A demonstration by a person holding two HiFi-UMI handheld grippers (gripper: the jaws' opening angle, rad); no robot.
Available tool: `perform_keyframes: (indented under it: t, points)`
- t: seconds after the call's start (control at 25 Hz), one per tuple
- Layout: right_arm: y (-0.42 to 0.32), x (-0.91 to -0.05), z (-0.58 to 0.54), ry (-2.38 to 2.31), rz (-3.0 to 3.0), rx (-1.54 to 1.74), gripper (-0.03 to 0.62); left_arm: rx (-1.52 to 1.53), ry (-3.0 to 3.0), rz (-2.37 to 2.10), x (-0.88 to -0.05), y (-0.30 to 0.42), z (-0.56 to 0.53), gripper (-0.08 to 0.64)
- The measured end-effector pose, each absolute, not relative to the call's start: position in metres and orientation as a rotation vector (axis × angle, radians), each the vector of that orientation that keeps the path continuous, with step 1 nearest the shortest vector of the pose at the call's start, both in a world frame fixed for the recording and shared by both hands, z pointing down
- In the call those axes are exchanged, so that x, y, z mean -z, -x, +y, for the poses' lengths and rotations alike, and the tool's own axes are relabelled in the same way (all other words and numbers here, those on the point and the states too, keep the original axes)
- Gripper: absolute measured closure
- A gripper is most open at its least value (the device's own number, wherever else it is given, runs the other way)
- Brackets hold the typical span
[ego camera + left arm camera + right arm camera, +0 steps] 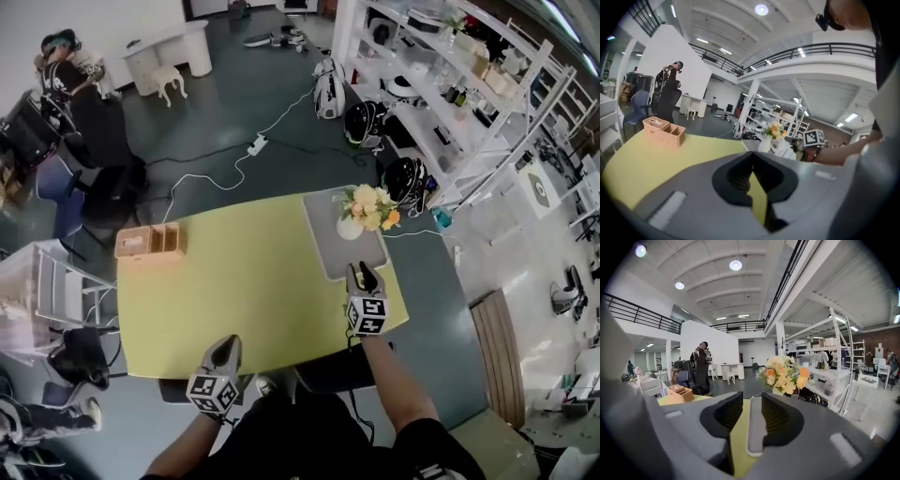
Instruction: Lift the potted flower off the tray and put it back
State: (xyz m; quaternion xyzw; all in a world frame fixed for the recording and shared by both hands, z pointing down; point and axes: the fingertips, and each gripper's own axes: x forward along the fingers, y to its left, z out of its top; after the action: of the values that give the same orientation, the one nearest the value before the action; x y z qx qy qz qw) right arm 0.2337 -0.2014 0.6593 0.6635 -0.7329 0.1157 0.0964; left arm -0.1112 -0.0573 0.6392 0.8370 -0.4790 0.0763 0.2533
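The potted flower (366,208), yellow and orange blooms in a white pot, stands upright at the far end of the grey tray (334,251) on the yellow-green table (253,291). My right gripper (364,272) hovers over the tray's near edge, pointing at the flower (783,373) from a short way off. Its jaws are open, and only tray (754,427) and table show in the gap. My left gripper (225,349) is at the table's front edge, left of the tray, its jaws shut at the tips on nothing. The flower (774,131) also shows in the left gripper view.
A wicker basket (150,241) sits at the table's far left. White shelving (441,94) with goods stands beyond the tray to the right. A power strip with cables (256,145) lies on the floor. A person (66,70) stands near chairs at the far left.
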Motion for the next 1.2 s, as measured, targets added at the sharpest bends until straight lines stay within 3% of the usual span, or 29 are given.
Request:
perform_keyframes:
  t: [0.44,0.84,1.08,1.2]
  points:
    - [-0.308,-0.765,-0.333,-2.003,-2.106,-0.389,0.370,-0.321,-2.103,-1.420,-0.686,0.103,-0.080,0.552]
    - [-0.329,-0.775,-0.401,-2.050,-2.144,-0.362,0.339,-0.361,-1.976,-1.486,-0.705,0.104,-0.085,0.552]
    - [-0.331,-0.771,-0.419,-2.063,-2.167,-0.322,0.341,-0.365,-1.963,-1.498,-0.707,0.101,-0.088,0.552]
    - [-0.330,-0.773,-0.421,-2.069,-2.156,-0.306,0.379,-0.368,-1.956,-1.499,-0.712,0.103,-0.085,0.552]
